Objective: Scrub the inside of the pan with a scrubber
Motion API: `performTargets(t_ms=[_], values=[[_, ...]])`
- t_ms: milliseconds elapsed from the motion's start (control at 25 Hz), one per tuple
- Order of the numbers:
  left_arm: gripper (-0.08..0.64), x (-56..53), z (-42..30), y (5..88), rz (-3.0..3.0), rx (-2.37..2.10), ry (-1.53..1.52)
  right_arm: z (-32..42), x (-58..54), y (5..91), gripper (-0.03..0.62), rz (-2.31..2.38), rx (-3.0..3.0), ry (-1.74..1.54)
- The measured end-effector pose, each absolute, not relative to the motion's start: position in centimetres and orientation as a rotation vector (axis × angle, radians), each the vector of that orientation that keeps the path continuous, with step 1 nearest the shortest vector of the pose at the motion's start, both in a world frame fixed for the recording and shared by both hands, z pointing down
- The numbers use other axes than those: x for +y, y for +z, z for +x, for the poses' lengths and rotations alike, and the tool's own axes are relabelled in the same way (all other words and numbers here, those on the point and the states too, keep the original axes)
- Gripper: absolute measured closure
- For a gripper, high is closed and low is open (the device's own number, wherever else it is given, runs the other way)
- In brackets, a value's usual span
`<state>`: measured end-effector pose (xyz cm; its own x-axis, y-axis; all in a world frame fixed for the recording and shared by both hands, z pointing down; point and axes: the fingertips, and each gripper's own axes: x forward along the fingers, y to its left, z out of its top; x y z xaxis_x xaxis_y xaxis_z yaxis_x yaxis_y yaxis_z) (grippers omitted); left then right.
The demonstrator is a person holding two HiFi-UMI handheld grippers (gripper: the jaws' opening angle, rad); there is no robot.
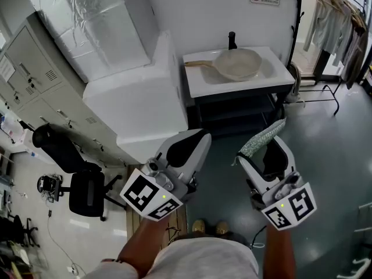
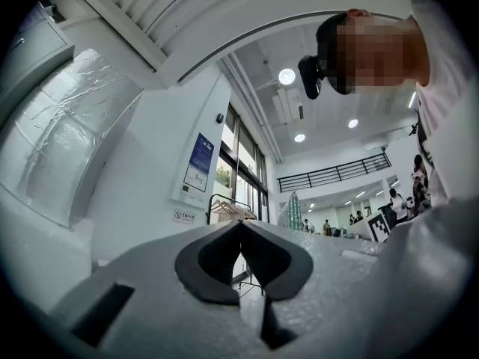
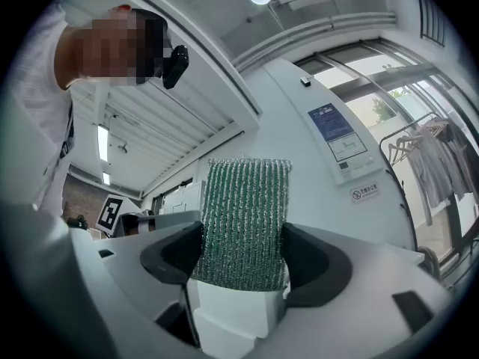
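Workroom with dark floor [image 1: 325, 156], white wall [image 1: 192, 16] and a clothes rack [image 1: 334, 4] at far right. Against the wall, a small white desk [image 1: 200, 83], well apart from both tools. On it the pan [image 1: 239, 64]: pale, upright, handle pointing left, inside facing up and empty as far as can be told. Just behind it, a dark bottle [image 1: 232, 39]. Nearer, held up in front of the body, the left tool [image 1: 200, 137]: jaws fully together, pads meeting, nothing between them. Beside it the right tool [image 1: 272, 151], clamped on the scrubber [image 1: 261, 137], a green ribbed pad pinched across its lower part by both jaws, with the free end standing out past the tips. Step in hand, by the look of it: bringing the scrubber to the desk, scrubbing not yet begun. Next calls for closing the gap to the desk, then lowering the right tool to set the free end of the scrubber on the inside of the pan and rub round bottom and wall. Probably also calls for opening the left tool and taking the handle, to stop the pan sliding on the smooth top. Needs a firm hold on the scrubber, with only part of it between the pads.
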<state>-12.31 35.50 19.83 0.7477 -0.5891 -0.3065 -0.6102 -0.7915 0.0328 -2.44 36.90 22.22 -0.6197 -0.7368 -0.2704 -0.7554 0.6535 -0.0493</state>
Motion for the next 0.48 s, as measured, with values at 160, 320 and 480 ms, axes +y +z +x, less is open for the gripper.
performTargets(t_ms=[160,320,480], values=[[0.543,35.2,-11.6,19.8,-2.864,1.002,0.468,-1.3,36.6,22.3,0.253,-1.205,2.610,0.098],[0.543,34.8,-10.3,19.8,-2.855,1.010,0.459,0.2,36.2,22.4,0.253,-1.197,2.615,0.095],[0.543,34.5,-8.7,19.6,-2.837,1.021,0.438,1.8,35.7,22.3,0.253,-1.179,2.620,0.095]])
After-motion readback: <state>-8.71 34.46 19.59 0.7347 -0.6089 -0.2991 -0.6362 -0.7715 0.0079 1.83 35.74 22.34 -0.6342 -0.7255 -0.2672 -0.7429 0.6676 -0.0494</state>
